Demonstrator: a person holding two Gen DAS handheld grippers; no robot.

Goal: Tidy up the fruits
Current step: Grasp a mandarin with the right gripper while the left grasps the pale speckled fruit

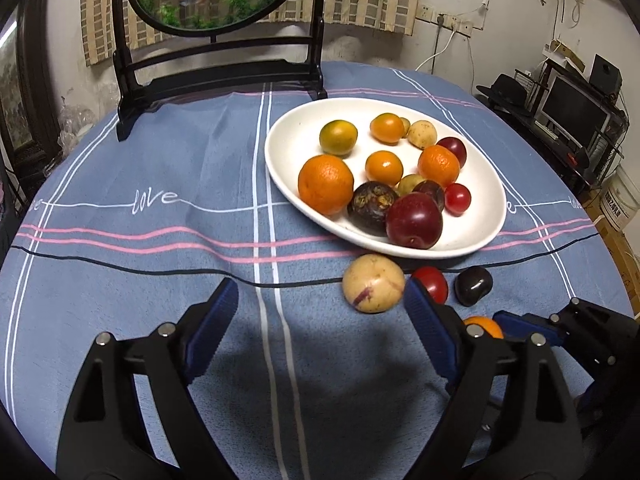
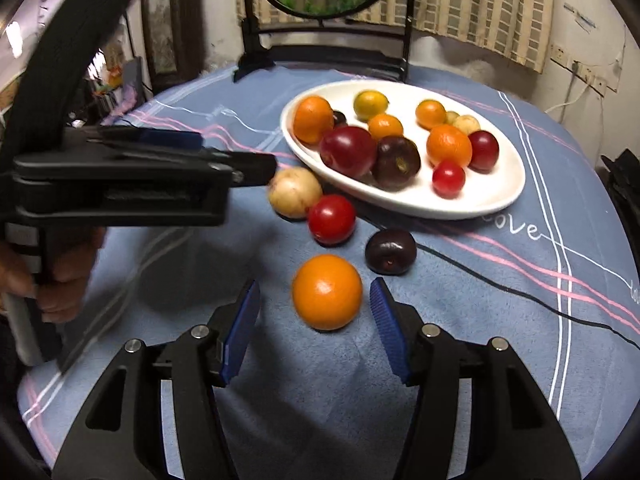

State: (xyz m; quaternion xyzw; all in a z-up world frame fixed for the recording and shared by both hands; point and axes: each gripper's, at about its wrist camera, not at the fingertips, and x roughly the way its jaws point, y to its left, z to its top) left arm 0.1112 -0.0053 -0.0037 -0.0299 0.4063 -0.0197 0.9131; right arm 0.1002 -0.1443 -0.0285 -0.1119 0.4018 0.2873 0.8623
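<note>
A white oval plate [image 1: 288,136] [image 2: 496,200] holds several oranges, plums and small fruits. On the cloth in front of it lie a pale yellow fruit [image 1: 373,283] [image 2: 294,192], a red tomato [image 1: 432,282] [image 2: 332,219], a dark plum [image 1: 473,286] [image 2: 391,251] and an orange [image 1: 484,326] [image 2: 327,292]. My left gripper [image 1: 320,304] is open and empty, just left of the yellow fruit. My right gripper [image 2: 314,312] is open, its fingers on either side of the orange, not touching it.
A blue striped tablecloth [image 1: 160,240] covers the round table. A black wooden stand with a round painted panel [image 1: 216,68] [image 2: 328,52] stands at the back. The left gripper's body [image 2: 140,176] crosses the right wrist view at left. Shelves with a monitor [image 1: 576,116] stand right.
</note>
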